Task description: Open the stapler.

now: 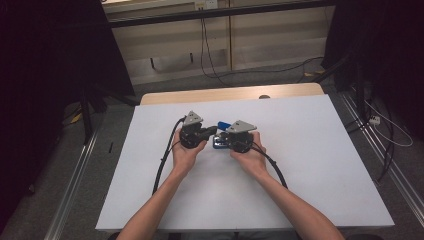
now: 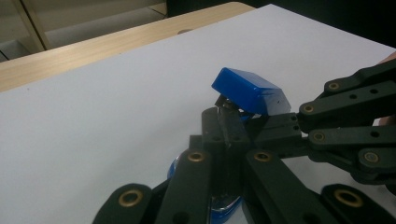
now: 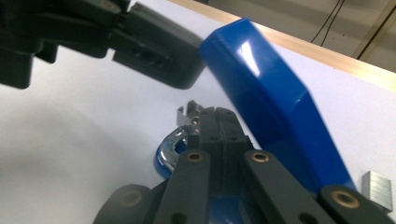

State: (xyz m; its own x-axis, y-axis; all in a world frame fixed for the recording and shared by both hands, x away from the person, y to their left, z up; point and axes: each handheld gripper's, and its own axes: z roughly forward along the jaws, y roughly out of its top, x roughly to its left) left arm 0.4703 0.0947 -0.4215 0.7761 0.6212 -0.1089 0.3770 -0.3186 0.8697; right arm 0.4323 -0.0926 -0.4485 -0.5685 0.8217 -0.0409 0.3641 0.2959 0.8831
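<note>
A white desk, seen from the high view, with two hands entering from the bottom of the frame and meeting at its centre. The left gripper and the right gripper converge on a blue stapler lying between them, just left of the frame's middle.

In the left gripper view, the left gripper rises from the bottom centre with its jaws drawn together on the metal staple channel beneath the stapler's raised blue lid; the lid is swung up and sits at centre right of the frame. The blue base of the stapler shows at the bottom, under the jaws. The right gripper comes in from the right edge, its tips beside the lid.

In the right gripper view, the right gripper is closed over the stapler's base, with the chromed front end of that base at the left of its tips. The blue lid slants across the right half of the frame. The left gripper reaches in from the upper left, its tip touching the lid's upper end. Whether the staple channel holds staples cannot be told. A small block of staples lies on the desk at the lower right, apart from the stapler.
</note>
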